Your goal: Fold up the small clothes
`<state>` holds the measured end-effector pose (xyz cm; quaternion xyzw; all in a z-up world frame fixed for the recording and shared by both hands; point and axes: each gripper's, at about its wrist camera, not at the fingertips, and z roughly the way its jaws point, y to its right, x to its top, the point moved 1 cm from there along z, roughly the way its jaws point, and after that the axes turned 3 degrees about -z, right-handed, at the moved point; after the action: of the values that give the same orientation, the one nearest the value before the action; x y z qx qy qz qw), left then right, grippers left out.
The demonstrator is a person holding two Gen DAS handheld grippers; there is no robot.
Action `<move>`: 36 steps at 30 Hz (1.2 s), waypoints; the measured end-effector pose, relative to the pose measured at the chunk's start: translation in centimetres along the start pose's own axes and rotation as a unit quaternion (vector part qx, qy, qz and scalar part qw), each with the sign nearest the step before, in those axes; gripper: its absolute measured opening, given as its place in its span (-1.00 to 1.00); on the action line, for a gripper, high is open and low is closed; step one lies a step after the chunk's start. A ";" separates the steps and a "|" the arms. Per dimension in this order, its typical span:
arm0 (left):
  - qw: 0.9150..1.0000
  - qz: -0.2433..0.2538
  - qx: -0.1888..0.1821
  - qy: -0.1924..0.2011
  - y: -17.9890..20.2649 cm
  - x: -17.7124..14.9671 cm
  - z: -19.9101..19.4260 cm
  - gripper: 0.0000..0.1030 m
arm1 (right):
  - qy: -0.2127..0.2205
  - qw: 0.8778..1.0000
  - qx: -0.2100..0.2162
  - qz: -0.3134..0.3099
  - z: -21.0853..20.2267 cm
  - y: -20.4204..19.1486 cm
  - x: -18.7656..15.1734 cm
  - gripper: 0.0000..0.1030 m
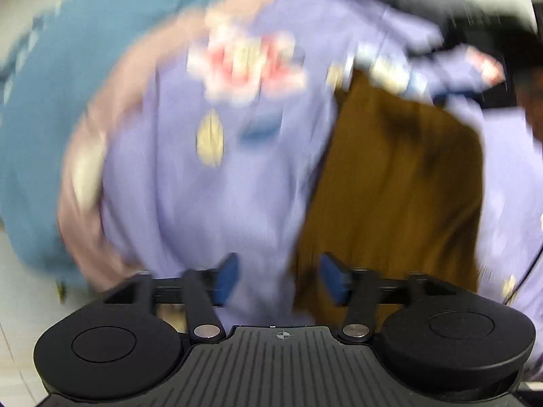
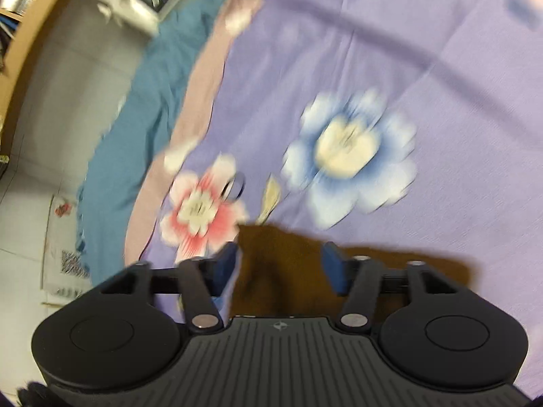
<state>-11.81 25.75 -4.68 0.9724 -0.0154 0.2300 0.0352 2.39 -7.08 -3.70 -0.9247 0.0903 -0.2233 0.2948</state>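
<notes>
While both views blur, a lilac flowered bedsheet (image 2: 424, 68) fills them, a brown garment (image 1: 390, 176) lying on it. It reaches between the right gripper (image 2: 279, 266)'s spread fingers and seems just ahead of the left gripper (image 1: 279, 276), also spread.

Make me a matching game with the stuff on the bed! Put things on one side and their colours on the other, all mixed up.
Things:
1. small garment
2. floral sheet
3. blanket at the bed's edge
4. gripper fingers

Colours:
A. teal
B. dark blue pads
C. brown
D. lilac

Pairs: 1-C, 2-D, 3-A, 4-B
</notes>
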 end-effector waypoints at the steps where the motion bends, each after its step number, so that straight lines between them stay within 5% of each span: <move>1: 1.000 0.008 -0.012 0.016 0.2 1.2 -0.4 1.00 | 0.006 1.000 -0.011 -0.007 -1.1 0.9 -0.1 0.29; 5: 0.994 0.041 -0.095 0.034 1.6 6.2 1.8 1.00 | -0.006 1.000 -0.025 -0.001 -3.6 5.4 -1.5 0.32; 9: 0.984 0.055 -0.168 0.005 3.4 10.1 6.4 1.00 | -0.013 0.998 -0.023 0.050 -4.8 8.4 -3.6 0.33; 16: 0.981 0.086 -0.166 -0.053 5.2 11.9 13.0 1.00 | -0.052 0.997 0.006 0.063 -1.9 7.5 -6.8 0.32; 22: 0.974 0.083 -0.204 -0.047 5.9 12.4 14.7 1.00 | -0.029 0.992 0.026 0.122 1.4 7.3 -7.0 0.19; 24: 0.977 0.084 -0.195 -0.038 6.0 12.5 14.7 1.00 | -0.020 0.989 0.026 0.146 1.4 7.6 -6.8 -0.09; 25: 0.976 0.086 -0.197 -0.037 5.9 12.7 14.8 0.81 | -0.020 0.988 0.029 0.149 1.2 7.7 -6.7 -0.34; 27: 0.974 0.088 -0.204 -0.036 6.0 13.0 14.0 0.43 | -0.011 0.989 0.042 0.138 0.3 7.5 -6.6 -0.47; 36: 0.961 0.141 -0.235 0.042 10.6 15.5 7.8 0.23 | 0.072 0.995 0.025 0.058 -7.1 5.1 -5.1 -0.54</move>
<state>5.02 14.39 -4.00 0.9141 -0.2047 0.2635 0.2303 -5.60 -13.25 -3.31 -0.8919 0.1593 -0.2736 0.3230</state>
